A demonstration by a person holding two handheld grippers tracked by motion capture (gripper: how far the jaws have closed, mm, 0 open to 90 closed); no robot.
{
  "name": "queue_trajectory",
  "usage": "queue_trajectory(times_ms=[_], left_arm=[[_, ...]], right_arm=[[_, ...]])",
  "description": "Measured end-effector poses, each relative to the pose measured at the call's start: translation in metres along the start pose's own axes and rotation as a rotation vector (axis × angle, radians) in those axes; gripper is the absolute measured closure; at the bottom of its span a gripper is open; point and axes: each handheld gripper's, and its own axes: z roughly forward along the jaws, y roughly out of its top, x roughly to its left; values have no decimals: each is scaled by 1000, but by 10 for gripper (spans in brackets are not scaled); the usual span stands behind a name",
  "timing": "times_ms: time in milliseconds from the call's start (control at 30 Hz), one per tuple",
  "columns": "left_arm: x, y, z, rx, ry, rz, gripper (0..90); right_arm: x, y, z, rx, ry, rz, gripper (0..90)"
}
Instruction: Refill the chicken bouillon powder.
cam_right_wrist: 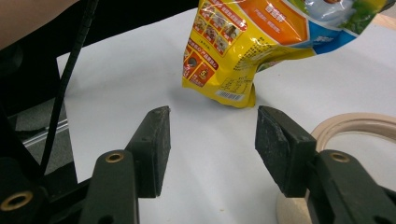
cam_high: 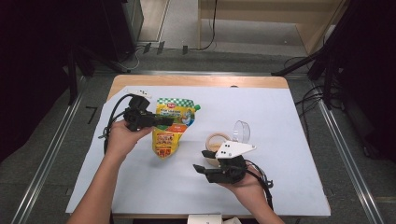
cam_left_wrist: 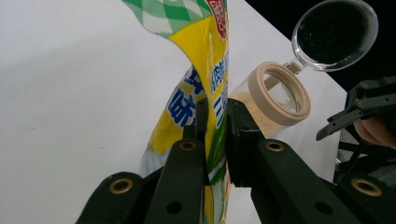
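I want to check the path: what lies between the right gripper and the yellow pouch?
Nothing: in the right gripper view, bare white sheet separates the open right gripper from the yellow pouch.

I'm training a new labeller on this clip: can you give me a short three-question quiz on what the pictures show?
1. True or false: the left gripper is shut on the yellow pouch.
2. What is between the jaws of the right gripper? A) the pouch B) the jar C) nothing
3. In what state is the clear lid of the jar?

Key
1. True: its pads pinch the pouch's edge.
2. C: the jaws stand apart over the white sheet.
3. Flipped open, hinged at the beige rim; the jar holds tan powder.
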Motion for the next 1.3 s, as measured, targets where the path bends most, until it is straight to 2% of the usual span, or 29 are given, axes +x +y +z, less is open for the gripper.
queue_trajectory(times_ms=[167, 333, 533, 667, 733, 833, 933, 1000, 1167, 1300], left_arm=[[-1, -6, -6, -4, -16, 14, 837], [-1, -9, -12, -19, -25, 27, 783], [1, -11, -16, -30, -17, 35, 774], [0, -12, -20, -41, -11, 51, 708], [0, -13, -23, -48, -10, 62, 705], [-1, -13, -25, -46, -13, 58, 685], [-3, -13, -28, -37, -1, 76, 636], [-4, -13, -31, -38, 6, 83, 590], [-8, -10, -40, -50, 11, 94, 558], [-11, -8, -48, -66, 13, 110, 531]], right_arm=[[0, 0, 1, 5, -1, 0, 468], [-1, 1, 1, 3, 0, -5, 468], [-1, 1, 2, 4, -2, -5, 469], [-1, 1, 2, 3, -2, -5, 469], [-1, 1, 2, 3, -2, -5, 469], [-1, 1, 2, 7, -2, -8, 474], [-1, 1, 1, 9, -3, -8, 478], [-2, 2, 1, 8, -6, -3, 482], [-6, 3, -3, 10, -17, 27, 490], [-8, 4, -6, 10, -20, 28, 496]])
